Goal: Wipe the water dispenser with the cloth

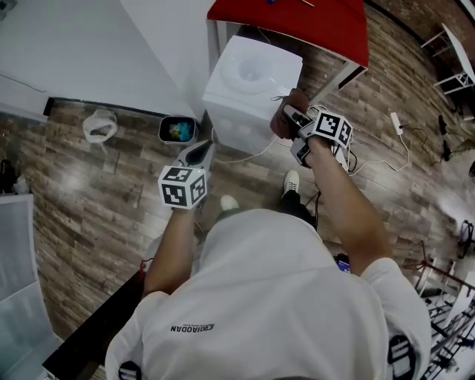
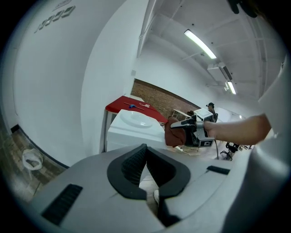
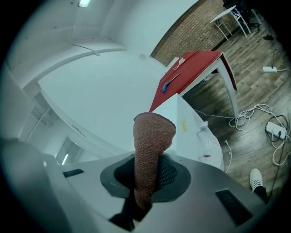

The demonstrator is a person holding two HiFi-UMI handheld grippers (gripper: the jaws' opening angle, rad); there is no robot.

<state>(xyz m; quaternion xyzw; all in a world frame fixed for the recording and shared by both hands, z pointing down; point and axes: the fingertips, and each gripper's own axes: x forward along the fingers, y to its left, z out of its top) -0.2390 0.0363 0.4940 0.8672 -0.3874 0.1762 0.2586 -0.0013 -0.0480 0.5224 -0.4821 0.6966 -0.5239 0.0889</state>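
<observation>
Wood-plank flooring [image 1: 82, 215] and a white wall [image 1: 89, 44] are shown in the head view. A white water dispenser [image 1: 245, 96] is stood on the floor at the foot of the wall, directly in front of a red table [image 1: 312, 22]. A round recess is seen in the top face of the dispenser.

The right gripper [image 3: 146, 174] is clamped on a brown cloth [image 3: 152, 145]. In the right gripper view the cloth is pinched between the two black pads, and its free end is stood up beyond the jaws in a rounded fold. In the head view the cloth is held at the upper right edge of the dispenser. Contact with the casing cannot be confirmed from any view.

The left gripper [image 2: 145, 152] is held lower and to the left, near the front corner of the dispenser and apart from it. Its jaws are closed tip to tip, and nothing is gripped between them.

A small bin [image 1: 177, 130] is placed on the floor just left of the dispenser, with a white bag [image 1: 99, 125] further left. A power strip [image 1: 396, 122] and loose cables are laid on the floor to the right.
</observation>
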